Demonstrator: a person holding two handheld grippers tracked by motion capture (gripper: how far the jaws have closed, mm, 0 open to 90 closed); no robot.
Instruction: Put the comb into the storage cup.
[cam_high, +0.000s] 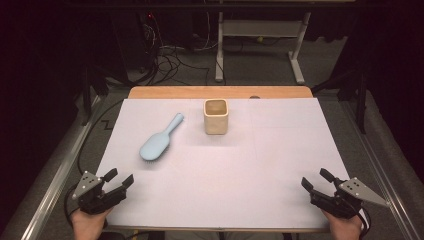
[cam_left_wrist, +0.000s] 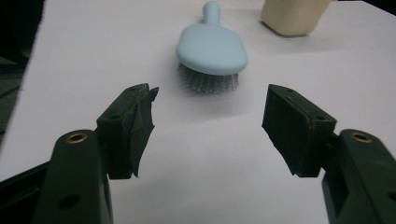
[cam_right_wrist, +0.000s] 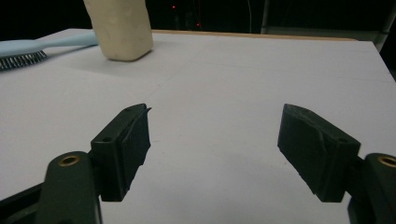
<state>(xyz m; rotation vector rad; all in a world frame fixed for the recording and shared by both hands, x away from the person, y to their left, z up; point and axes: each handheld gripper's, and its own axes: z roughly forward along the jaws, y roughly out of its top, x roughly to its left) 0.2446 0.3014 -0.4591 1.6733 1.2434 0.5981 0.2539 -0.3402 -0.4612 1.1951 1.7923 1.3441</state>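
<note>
Left gripper (cam_high: 119, 181): at seven o'clock on the tabletop (cam_high: 220, 200), jaws spread wide, nothing between them. I judge it the one to reach first.

Hairbrush (cam_high: 159, 141): pale blue, bristles down, at ten o'clock, handle aimed toward one o'clock. I would close across the narrow handle, not the broad head.

Cup (cam_high: 216, 116): cream, upright, at twelve o'clock, just beside the handle tip but apart.

Right gripper (cam_high: 316, 181): at five o'clock, jaws parted wide, empty.
</note>
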